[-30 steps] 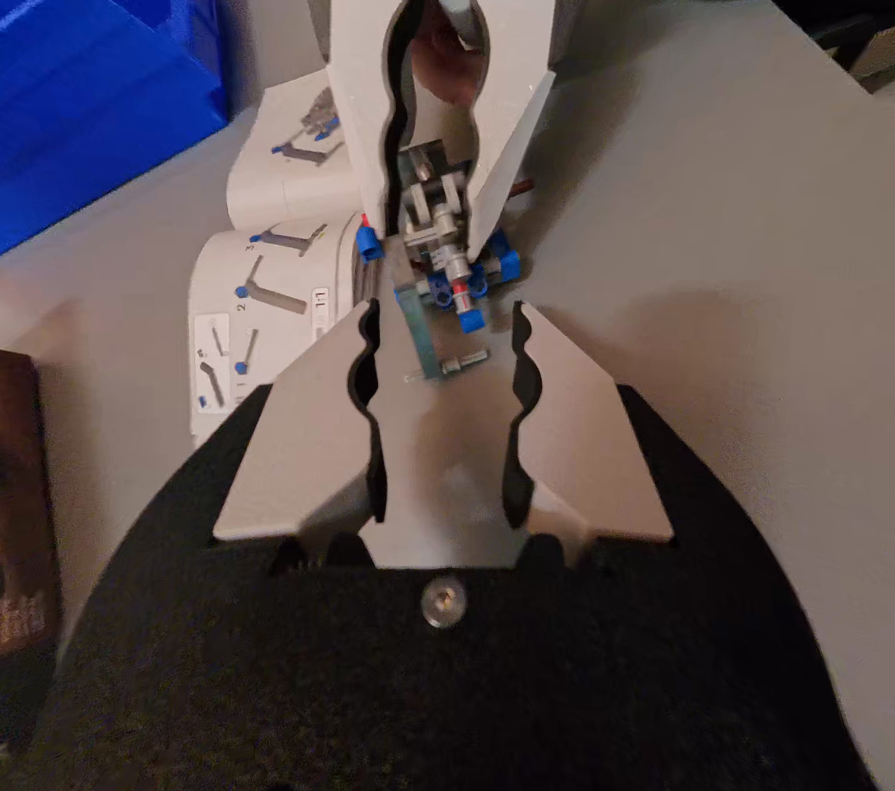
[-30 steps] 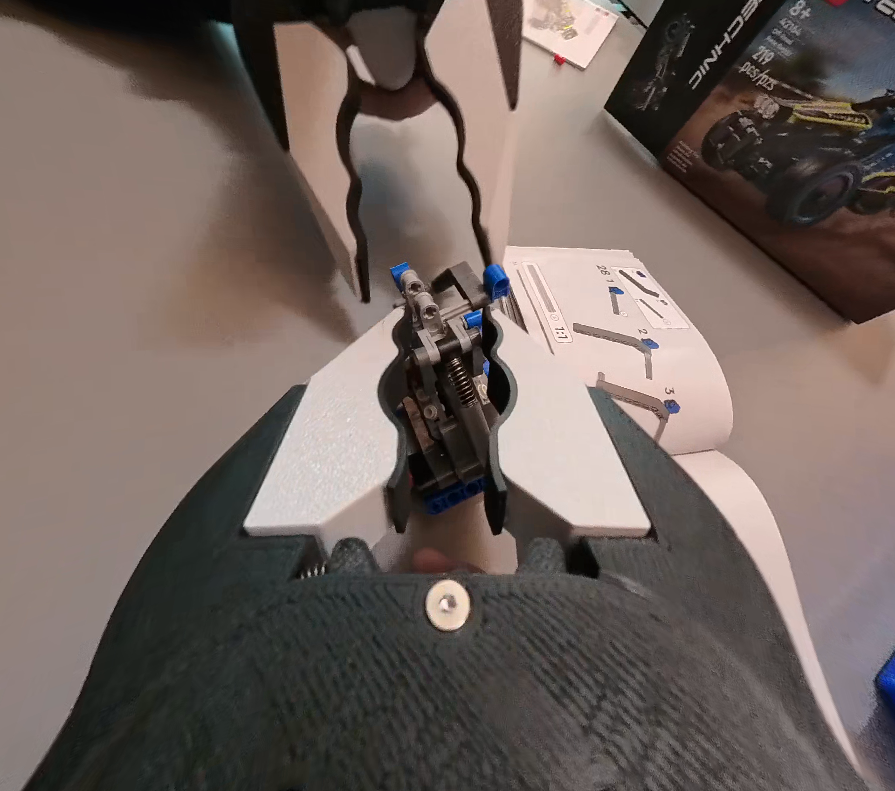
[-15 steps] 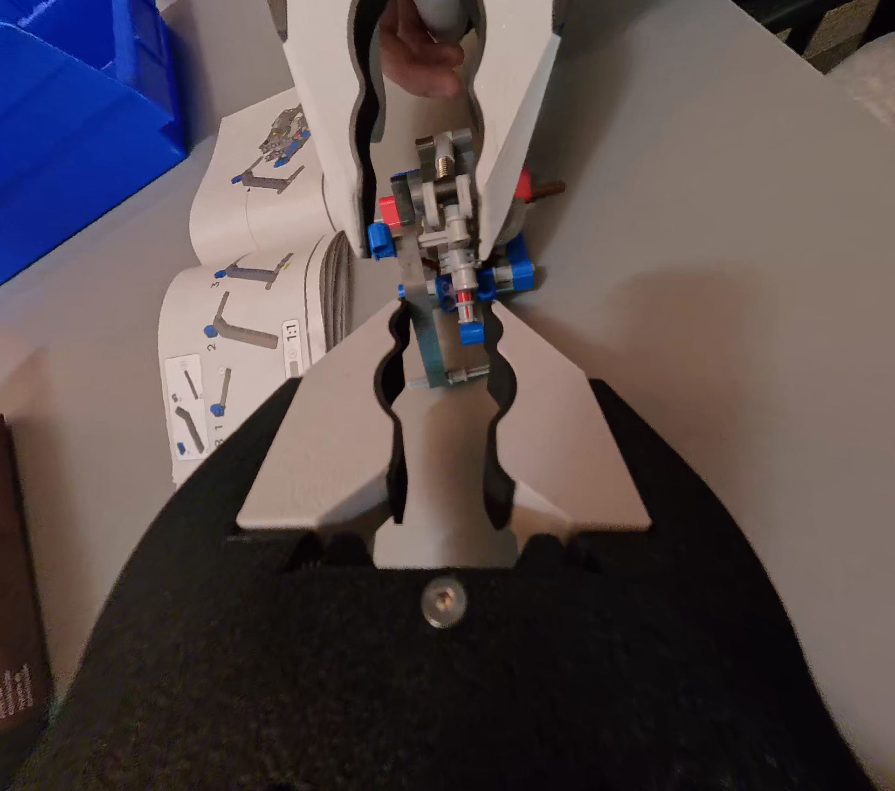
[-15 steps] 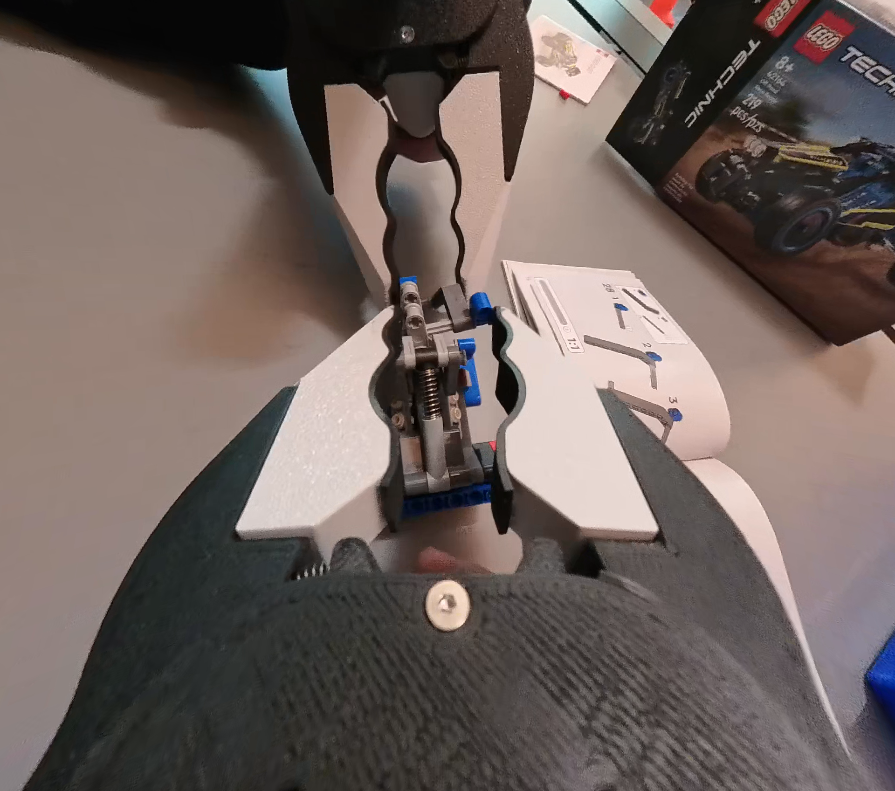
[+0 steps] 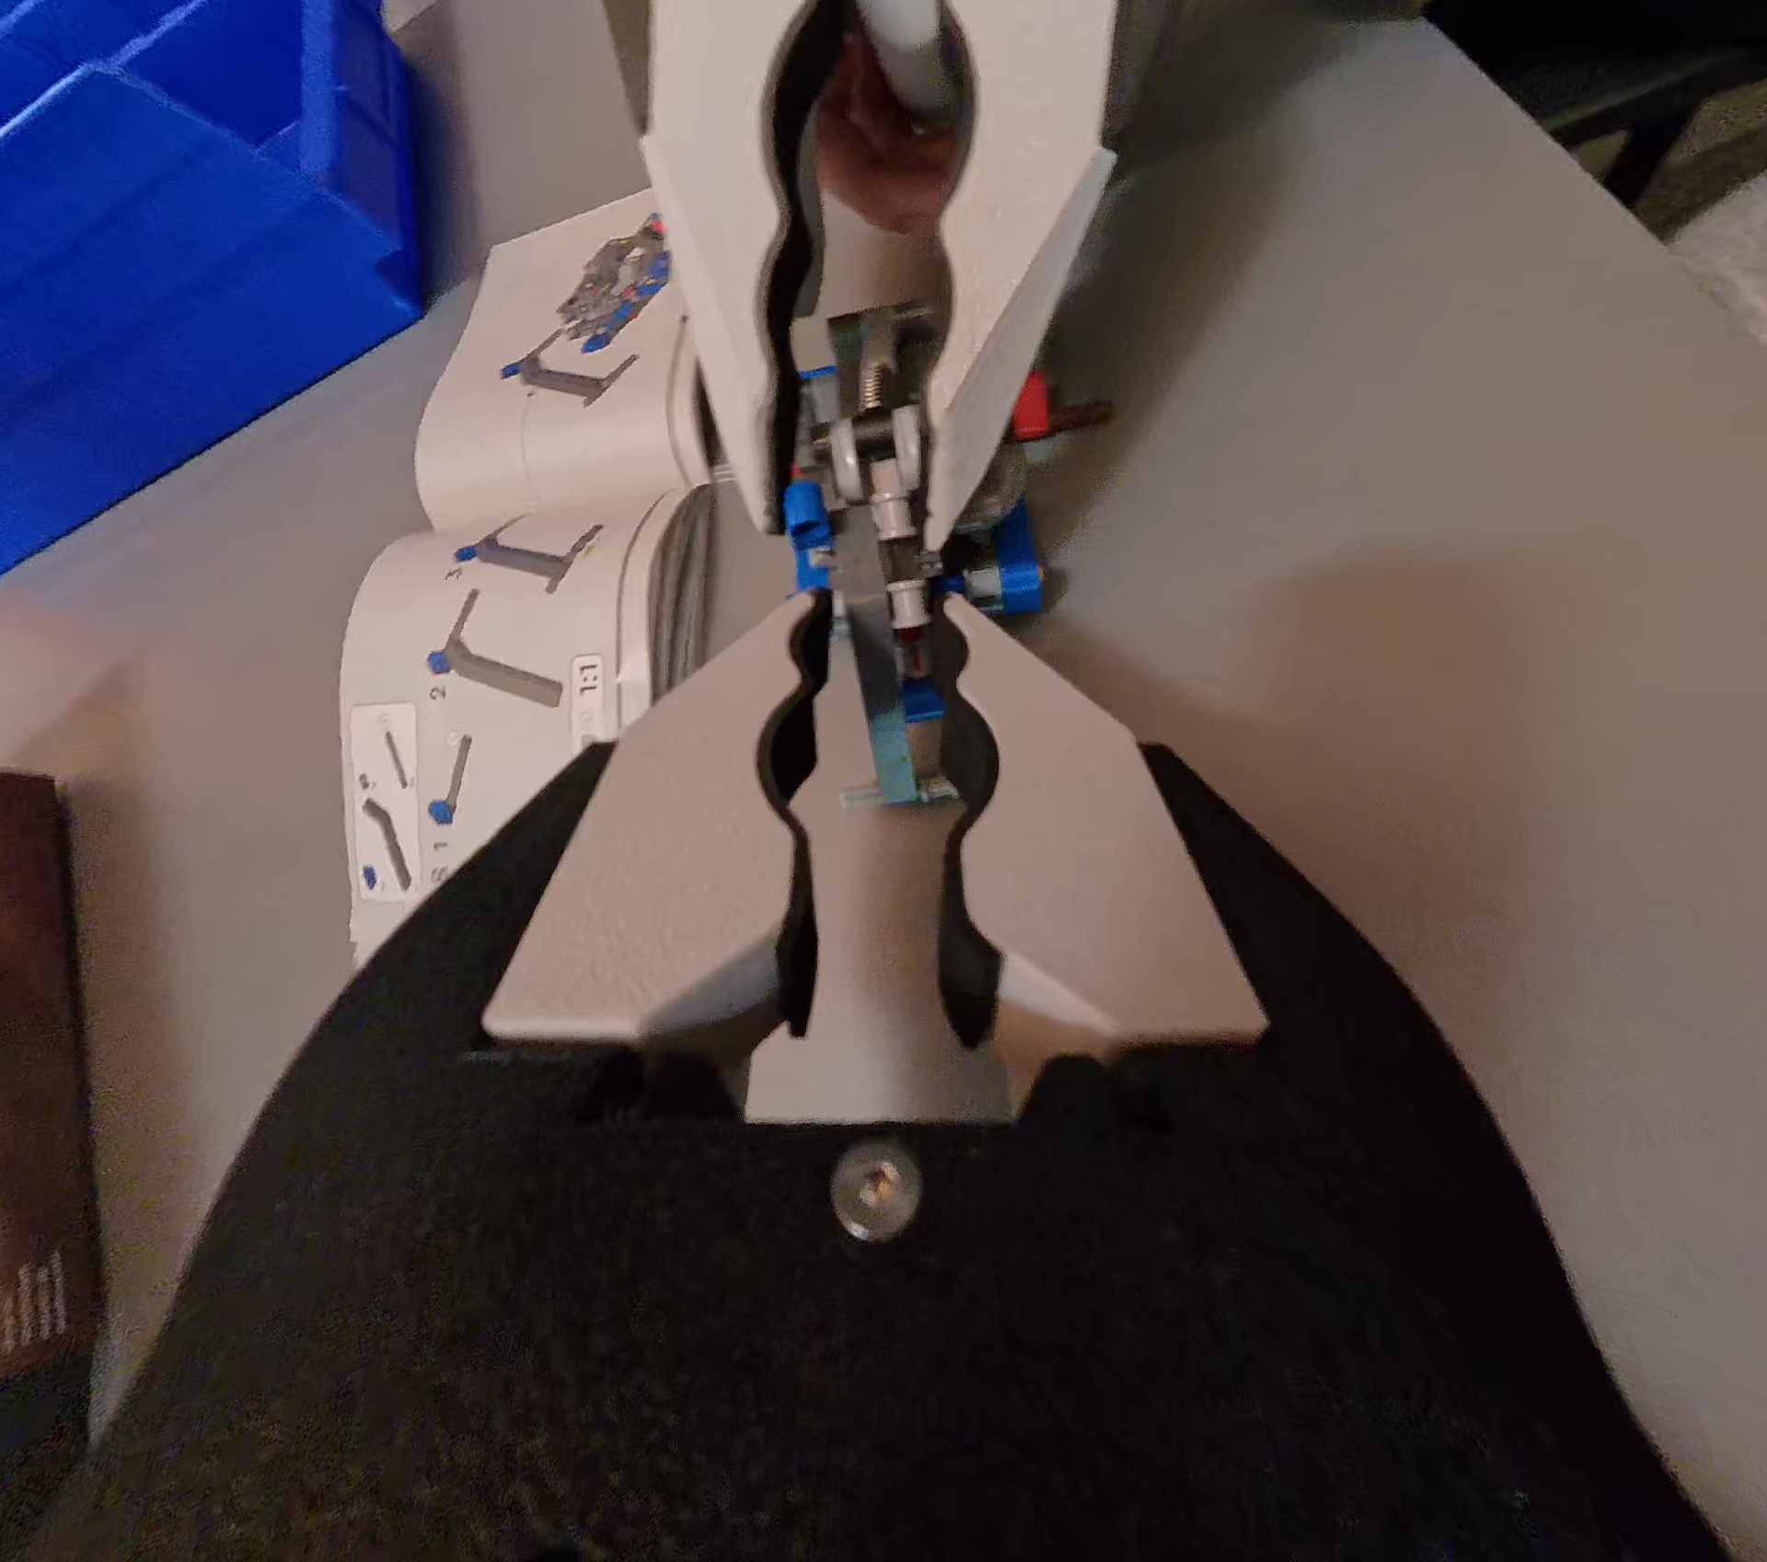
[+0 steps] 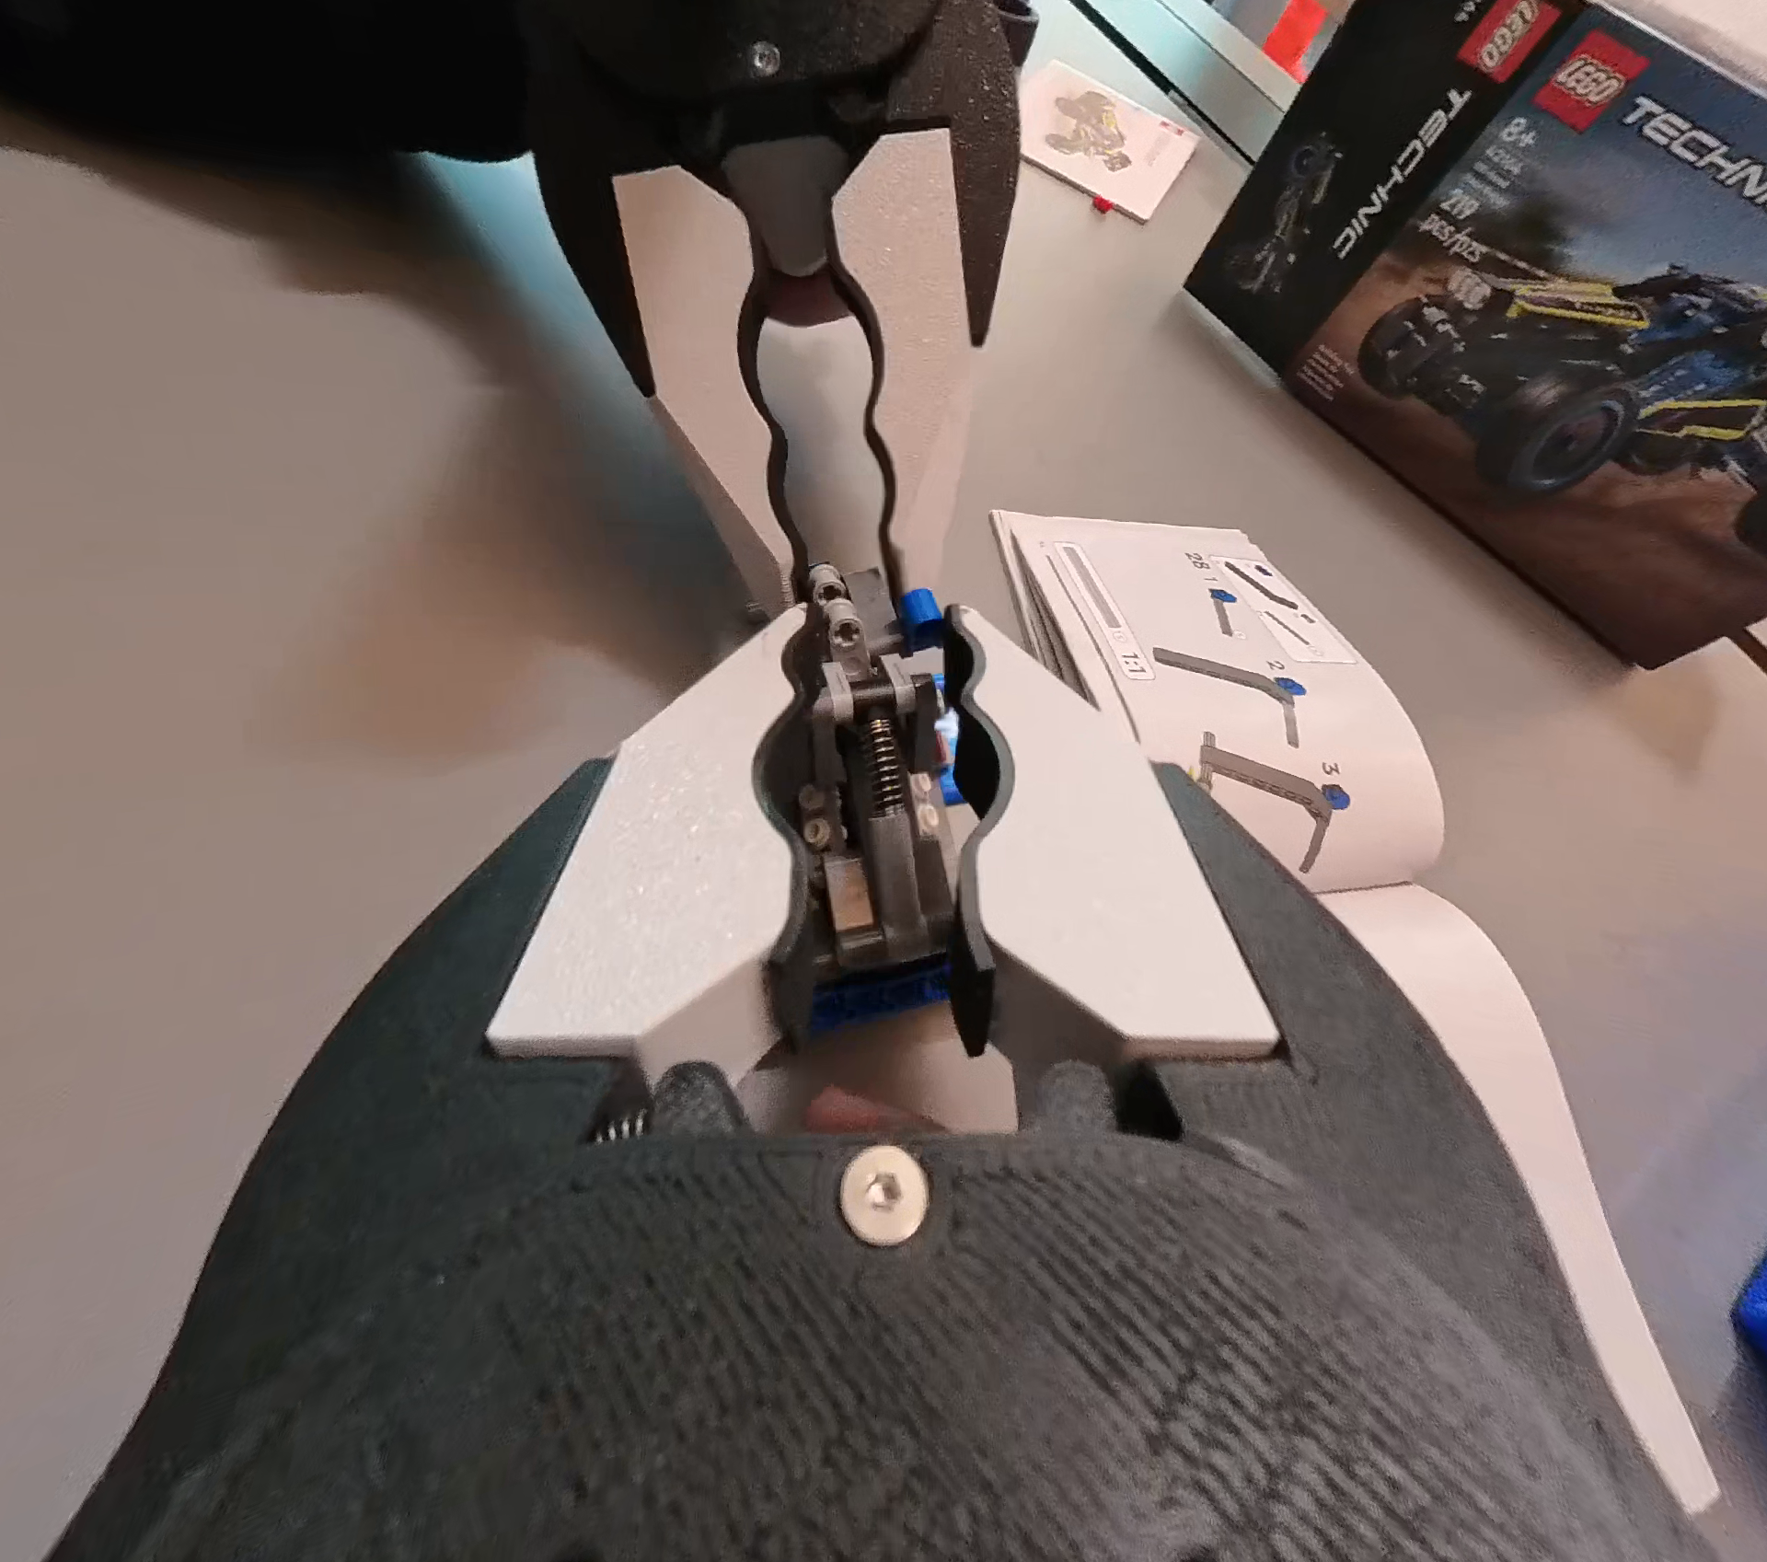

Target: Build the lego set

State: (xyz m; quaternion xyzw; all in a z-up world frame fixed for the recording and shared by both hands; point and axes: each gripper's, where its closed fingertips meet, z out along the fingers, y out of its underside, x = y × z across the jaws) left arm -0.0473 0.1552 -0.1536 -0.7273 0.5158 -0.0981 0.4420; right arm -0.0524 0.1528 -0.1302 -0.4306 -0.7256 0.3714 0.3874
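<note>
Narrowing over the last second, the left claw (image 5: 884, 612) has drawn its fingers in around the near end of the grey-and-blue brick assembly (image 5: 884, 550); whether its pads press is unclear from here. Opposite, the right claw (image 6: 880, 636) is clamped on the same assembly (image 6: 875, 799), spring part between its fingers, as before. So the piece is now bridged between both claws. Beside them lies the open instruction booklet (image 6: 1233, 703); farther right, the toy box (image 6: 1530, 292); left, blue bins (image 5: 172, 177).

Booklet (image 6: 1233, 713) left of box (image 6: 1492, 292)
</note>
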